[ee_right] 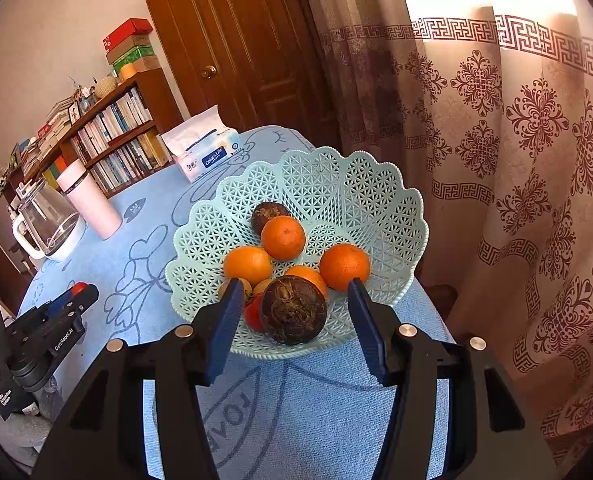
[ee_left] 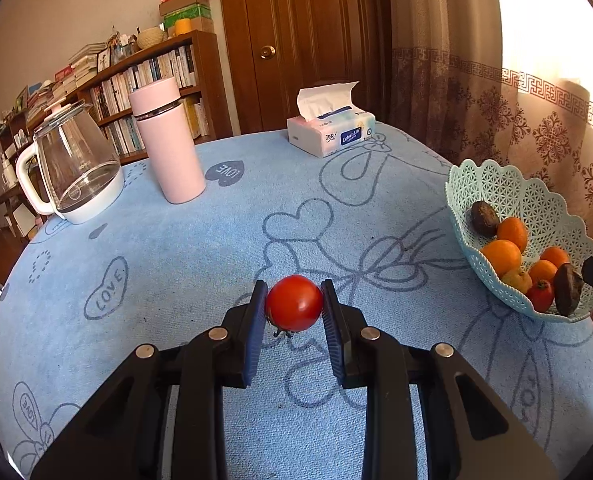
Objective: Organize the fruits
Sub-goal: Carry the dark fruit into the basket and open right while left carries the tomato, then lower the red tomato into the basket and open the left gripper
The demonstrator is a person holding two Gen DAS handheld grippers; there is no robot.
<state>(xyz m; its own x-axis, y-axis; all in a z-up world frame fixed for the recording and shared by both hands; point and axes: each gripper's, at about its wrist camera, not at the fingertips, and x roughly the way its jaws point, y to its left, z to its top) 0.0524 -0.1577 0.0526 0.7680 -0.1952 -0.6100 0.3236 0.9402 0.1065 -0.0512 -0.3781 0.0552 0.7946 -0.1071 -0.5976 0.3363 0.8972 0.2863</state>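
My left claw [ee_left: 294,304] is clamped on a small round red tomato [ee_left: 294,302], blue pads pressed to both its sides, the fruit lifted clear of the light blue doodle-printed tablecloth [ee_left: 200,248] beneath it. Off to that claw's right, well apart, sits the pale mint lattice plastic basket [ee_left: 508,188] at the table's edge. My right claw [ee_right: 294,294] hovers at the basket's near rim with its jaws apart; a dark brown rough-skinned round fruit [ee_right: 294,310] lies in the gap, but the pads do not touch it. Beyond it rest several glossy orange tangerines [ee_right: 283,237] and another red tomato, half hidden.

I judge the step in hand to be carrying the tomato to the basket. Next I would swing the left claw rightward over the rim, avoid my right claw, and part the jaws low so the tomato settles without rolling out.
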